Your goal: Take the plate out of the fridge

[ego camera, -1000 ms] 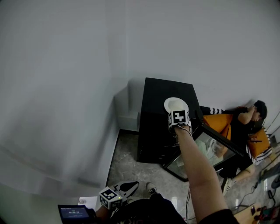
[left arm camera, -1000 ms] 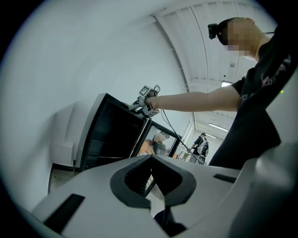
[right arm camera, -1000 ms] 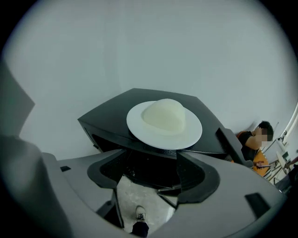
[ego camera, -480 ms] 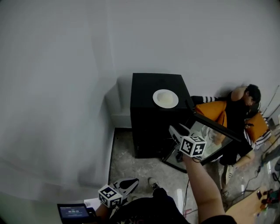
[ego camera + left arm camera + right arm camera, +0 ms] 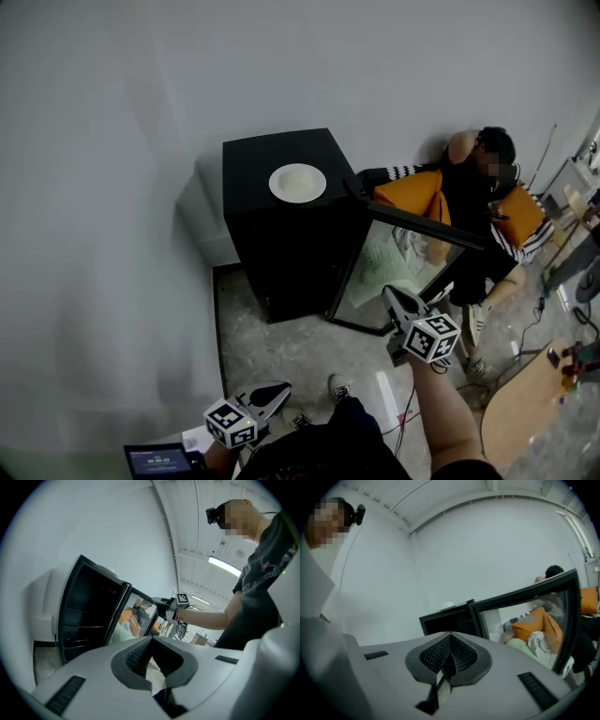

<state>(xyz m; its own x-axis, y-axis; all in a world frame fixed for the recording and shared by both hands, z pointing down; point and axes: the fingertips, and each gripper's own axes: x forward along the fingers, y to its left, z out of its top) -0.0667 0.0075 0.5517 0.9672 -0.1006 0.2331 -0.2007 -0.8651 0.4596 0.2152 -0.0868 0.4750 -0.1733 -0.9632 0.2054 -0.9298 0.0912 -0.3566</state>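
Head view: the fridge [image 5: 281, 246] interior cannot be seen from above. Pale shapes in its open glass door [image 5: 394, 274] may be reflections or things behind it; undetermined.

Right gripper view: the plate [image 5: 447, 605] shows edge-on, rim only.

The screen [image 5: 157, 458] is cut by the bottom edge, its text illegible. The counter [image 5: 517, 414] is cut off at the right, and the small items on it are indistinct.
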